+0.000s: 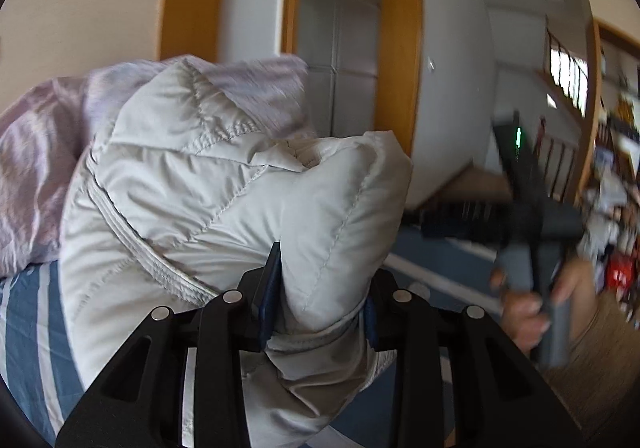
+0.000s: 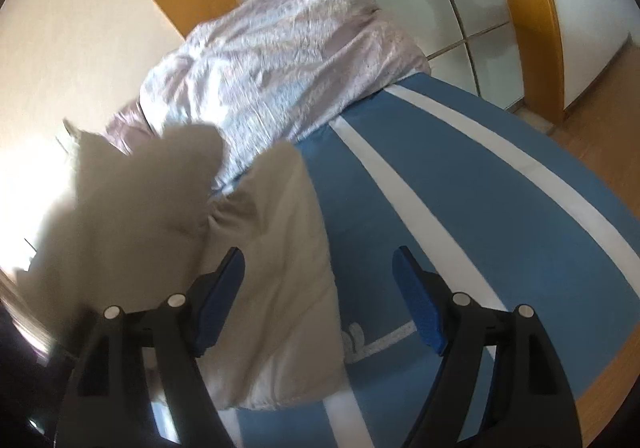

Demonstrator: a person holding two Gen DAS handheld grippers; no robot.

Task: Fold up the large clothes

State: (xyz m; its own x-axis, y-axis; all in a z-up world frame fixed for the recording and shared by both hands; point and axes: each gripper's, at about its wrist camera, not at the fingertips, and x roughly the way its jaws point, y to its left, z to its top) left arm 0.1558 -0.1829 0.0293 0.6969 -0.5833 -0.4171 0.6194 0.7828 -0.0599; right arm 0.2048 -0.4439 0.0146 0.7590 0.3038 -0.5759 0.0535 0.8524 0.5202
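Note:
A white quilted puffer jacket (image 1: 208,176) fills the middle of the left wrist view. My left gripper (image 1: 320,308) is shut on a thick puffy fold of it, which bulges up between the blue pads. In the right wrist view the same jacket (image 2: 276,268) is a blurred pale mass over the bed at lower left. My right gripper (image 2: 322,296) is open wide above the blue sheet, and its pads (image 2: 420,304) press on nothing. The jacket's edge shows behind the gap near the left pad.
The bed carries a blue sheet with white stripes (image 2: 480,188) and a crumpled lilac duvet (image 2: 280,60) at its far end. A wood-framed frosted glass door (image 1: 344,28) stands behind. A hand (image 1: 528,312), blurred, grips the other tool's handle at right. Wooden floor (image 2: 592,136) runs beside the bed.

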